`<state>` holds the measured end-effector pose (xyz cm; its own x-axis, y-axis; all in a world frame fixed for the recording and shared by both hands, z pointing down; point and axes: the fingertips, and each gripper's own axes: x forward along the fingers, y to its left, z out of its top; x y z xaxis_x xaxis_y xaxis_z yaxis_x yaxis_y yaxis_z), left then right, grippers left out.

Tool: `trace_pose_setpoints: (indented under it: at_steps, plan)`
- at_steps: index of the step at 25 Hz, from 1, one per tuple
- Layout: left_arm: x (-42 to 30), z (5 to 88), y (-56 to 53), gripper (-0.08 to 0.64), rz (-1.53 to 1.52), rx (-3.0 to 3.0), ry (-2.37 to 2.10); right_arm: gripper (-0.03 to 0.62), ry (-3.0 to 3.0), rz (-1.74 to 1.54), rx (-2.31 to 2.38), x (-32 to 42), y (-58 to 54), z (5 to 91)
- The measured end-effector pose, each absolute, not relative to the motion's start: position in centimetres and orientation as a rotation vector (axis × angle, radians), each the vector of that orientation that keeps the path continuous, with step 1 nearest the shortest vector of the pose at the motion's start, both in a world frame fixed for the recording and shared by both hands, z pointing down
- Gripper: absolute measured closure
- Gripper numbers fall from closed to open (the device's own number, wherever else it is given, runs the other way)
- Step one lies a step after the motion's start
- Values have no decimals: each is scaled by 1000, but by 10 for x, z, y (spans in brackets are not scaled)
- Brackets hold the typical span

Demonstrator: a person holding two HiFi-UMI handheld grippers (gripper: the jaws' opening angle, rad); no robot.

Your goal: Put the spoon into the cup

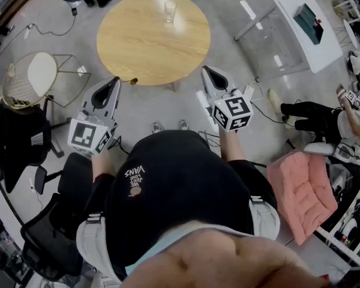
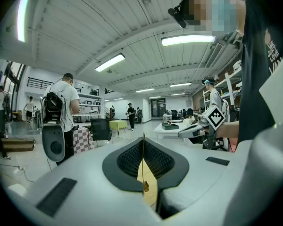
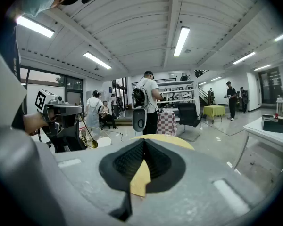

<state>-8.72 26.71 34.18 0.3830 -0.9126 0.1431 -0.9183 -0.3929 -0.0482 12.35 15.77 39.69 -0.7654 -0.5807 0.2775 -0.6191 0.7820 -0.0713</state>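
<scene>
One round wooden bench point(image 1: 144, 47) stands in front of you, and you are holding both tools short of its near edge, probably because the approach to the cup has not begun. There are two tools. Your left hand-held gripper point(image 1: 116, 81) is clamped narrow on the spoon's thin handle, which keeps the bowl end free to go in first. Your right hand-held gripper point(image 1: 205, 69) has its jaws pressed together on nothing, likely kept spare for steadying. The single clear glass cup point(image 1: 169, 11) stands upright near the bench's far edge, well apart from both tools. The one gold spoon point(image 1: 131, 81) juts from the left jaws by the near edge.
</scene>
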Motion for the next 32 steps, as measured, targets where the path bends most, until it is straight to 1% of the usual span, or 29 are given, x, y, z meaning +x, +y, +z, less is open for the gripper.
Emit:
trace_pose_setpoints:
  at_steps: [6,13,22,32]
  plan:
    - [-110,350,271,549,208,2608,-1662,595,-2755,240,963,101,164,396]
    - [-126,352,275,549,194,2657,-1609,594,-2732,237,1061,93,173,392]
    - [-120,359,267,549,168,2672,-1559,594,-2704,254,1097,100,171,397]
    - [-115,351,234,549,168,2648,-1607,594,-2739,274,1050,99,133,394]
